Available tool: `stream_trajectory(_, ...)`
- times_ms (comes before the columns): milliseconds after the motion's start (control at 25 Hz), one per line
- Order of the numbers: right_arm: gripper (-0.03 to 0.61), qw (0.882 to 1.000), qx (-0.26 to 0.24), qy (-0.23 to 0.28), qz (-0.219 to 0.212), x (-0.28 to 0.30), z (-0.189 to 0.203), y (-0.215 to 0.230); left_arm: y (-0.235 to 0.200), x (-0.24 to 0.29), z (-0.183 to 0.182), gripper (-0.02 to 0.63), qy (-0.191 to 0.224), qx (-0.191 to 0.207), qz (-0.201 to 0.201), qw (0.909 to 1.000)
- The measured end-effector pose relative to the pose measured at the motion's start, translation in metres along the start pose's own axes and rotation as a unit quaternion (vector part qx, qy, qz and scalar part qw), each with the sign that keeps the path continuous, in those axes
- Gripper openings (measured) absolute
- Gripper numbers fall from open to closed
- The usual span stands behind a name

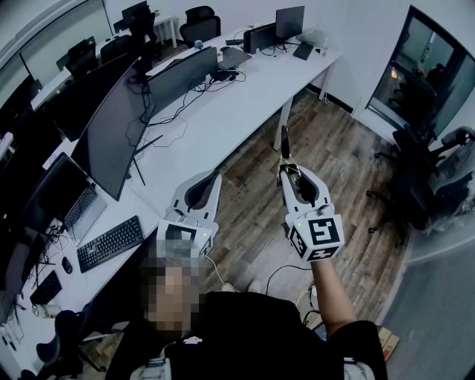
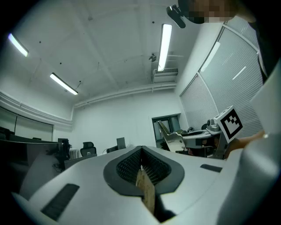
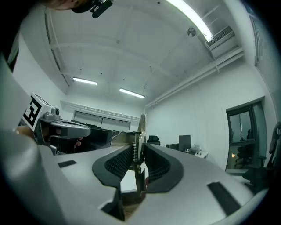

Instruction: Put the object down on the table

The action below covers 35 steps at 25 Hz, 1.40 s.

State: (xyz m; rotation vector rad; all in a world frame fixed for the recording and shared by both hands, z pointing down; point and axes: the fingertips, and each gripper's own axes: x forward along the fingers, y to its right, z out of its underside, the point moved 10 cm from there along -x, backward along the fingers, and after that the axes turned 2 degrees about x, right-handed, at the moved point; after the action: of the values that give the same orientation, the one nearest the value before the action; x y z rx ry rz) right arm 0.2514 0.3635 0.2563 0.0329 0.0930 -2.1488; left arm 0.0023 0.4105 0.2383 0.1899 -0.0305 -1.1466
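Observation:
In the head view my right gripper (image 1: 286, 168) is held up over the wooden floor, shut on a thin dark metal tool (image 1: 283, 141) that sticks up past its fingertips. The right gripper view shows the tool (image 3: 141, 129) as a narrow metal piece with a small spring, clamped upright between the black ribbed pads (image 3: 117, 163) of the gripper (image 3: 138, 149). My left gripper (image 1: 217, 175) is raised beside it at the white table's (image 1: 223, 122) edge. In its own view the left gripper (image 2: 141, 161) is shut with nothing in it.
A large curved monitor (image 1: 111, 137), a keyboard (image 1: 110, 243), a laptop (image 1: 70, 200) and cables lie on the long white table. More monitors (image 1: 289, 22) stand at its far end. Black office chairs (image 1: 430, 178) are at the right, over wooden floor (image 1: 334, 156).

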Motion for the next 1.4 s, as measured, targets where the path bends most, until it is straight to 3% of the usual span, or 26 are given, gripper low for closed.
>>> stream_trajectory(440,0.100,1.000,-0.001,-0.003,-0.016,0.007,0.004,0.007,0.003,0.012,0.006,0.014,-0.005,-0.006,-0.006,1.0000)
stream_trajectory(1000,0.100,0.999,0.013,-0.012,-0.040,0.011,0.029,0.049,0.029,0.039,0.021,0.014,-0.014,-0.003,-0.027,0.9995)
stream_trajectory(1400,0.100,0.998,0.009,-0.010,-0.058,0.037,0.028,0.062,0.016,0.059,0.020,0.014,-0.012,-0.001,-0.045,0.9989)
